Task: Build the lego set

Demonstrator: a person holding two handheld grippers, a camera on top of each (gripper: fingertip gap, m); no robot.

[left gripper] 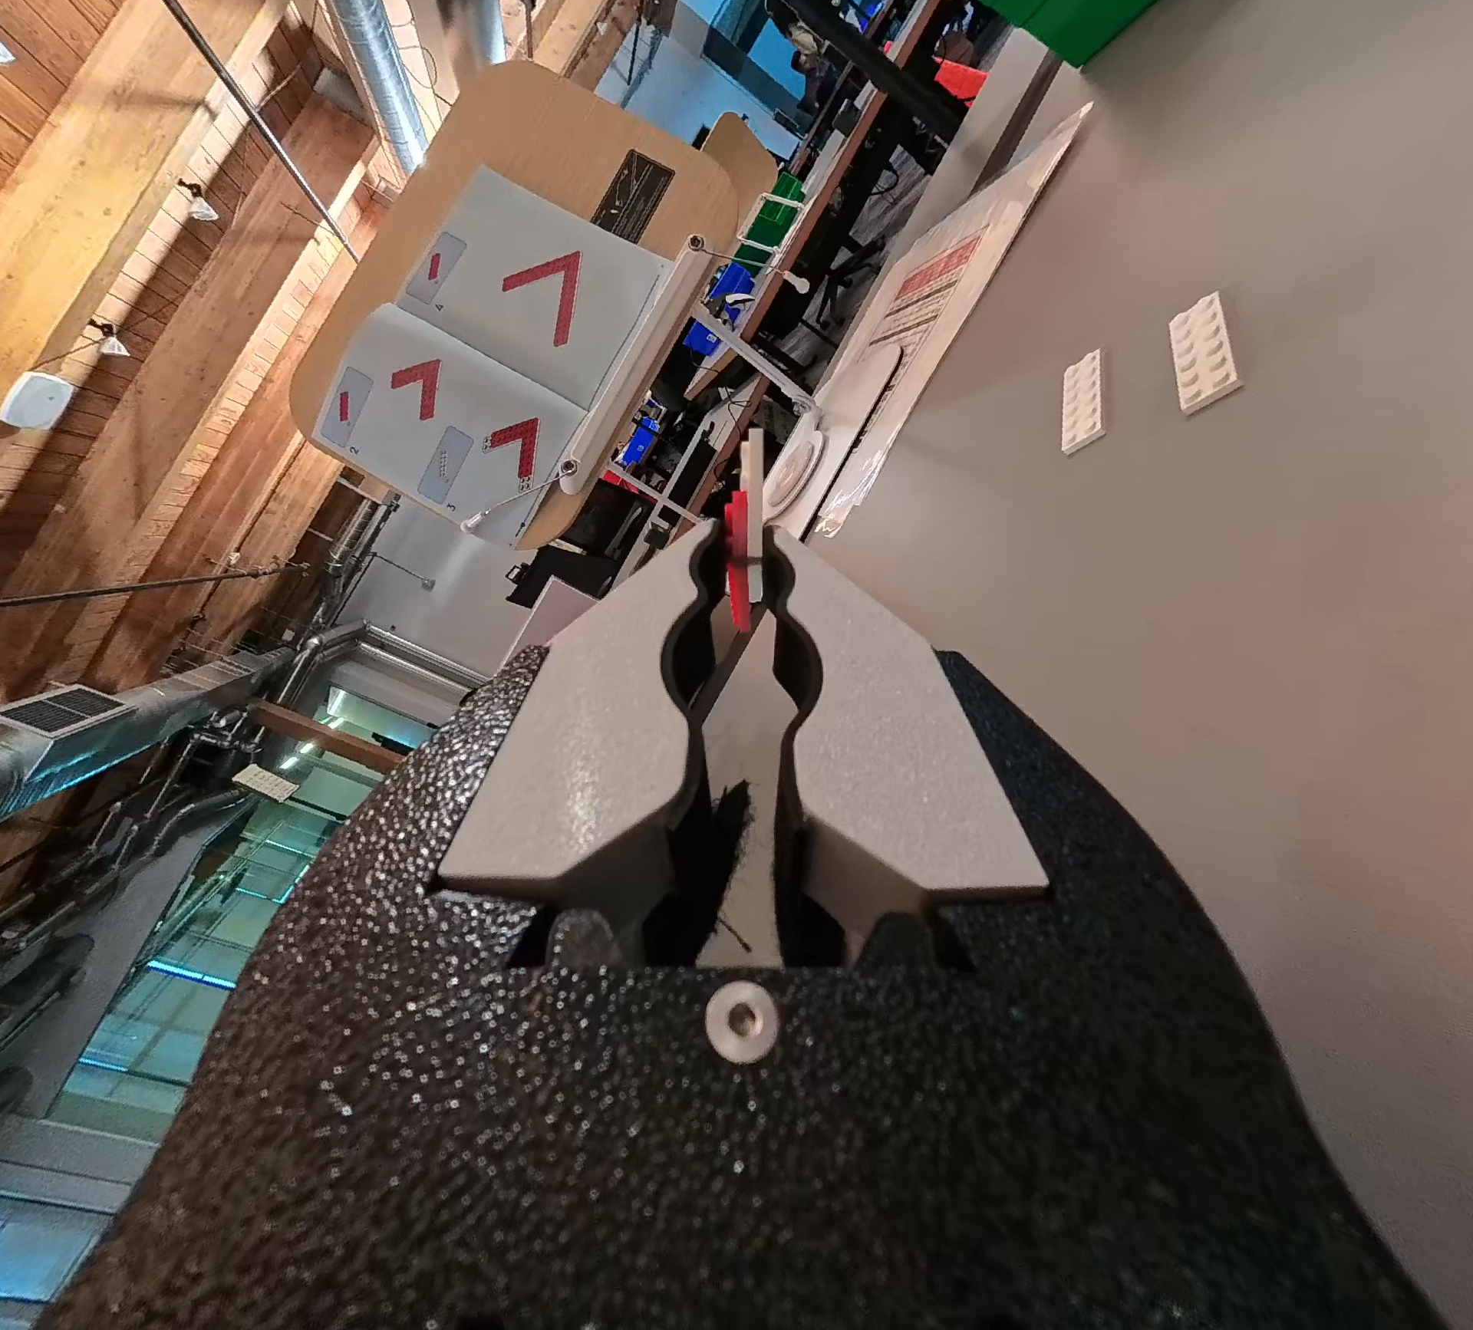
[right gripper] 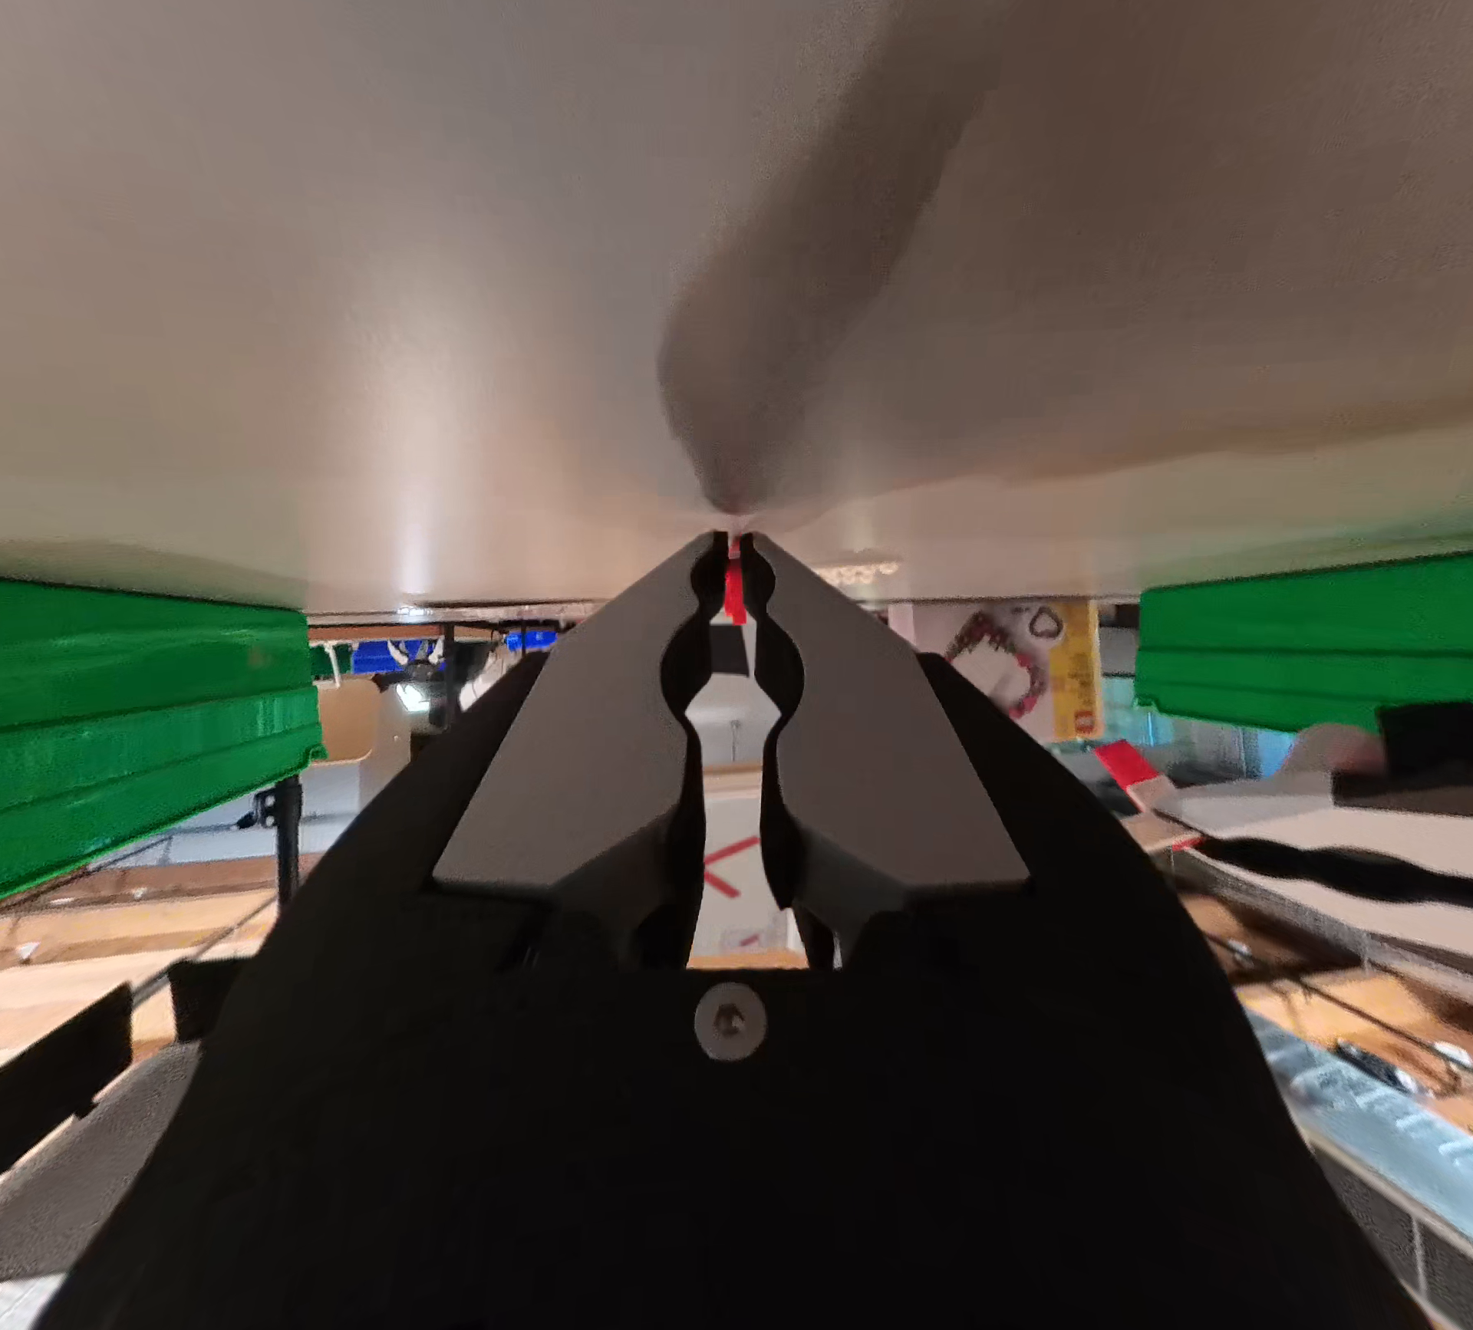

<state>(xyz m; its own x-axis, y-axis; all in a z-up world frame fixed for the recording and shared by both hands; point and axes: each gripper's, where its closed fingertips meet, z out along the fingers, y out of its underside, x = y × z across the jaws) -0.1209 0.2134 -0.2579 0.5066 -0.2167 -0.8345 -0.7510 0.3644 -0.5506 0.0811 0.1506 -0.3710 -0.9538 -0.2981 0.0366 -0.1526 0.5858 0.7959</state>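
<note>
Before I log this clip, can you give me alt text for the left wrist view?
The left gripper is shut on a red and white plate assembly, held edge-on above a grey table. Two loose white plates lie on the table, and an open instruction booklet stands on a wooden board behind.

Counts: 2 white plates loose on table, right of frame [left gripper: 1084,402] [left gripper: 1205,351]. 1 open instruction booklet [left gripper: 494,343], centre left. 2 green bins, left [right gripper: 151,718] and right [right gripper: 1307,646].
</note>
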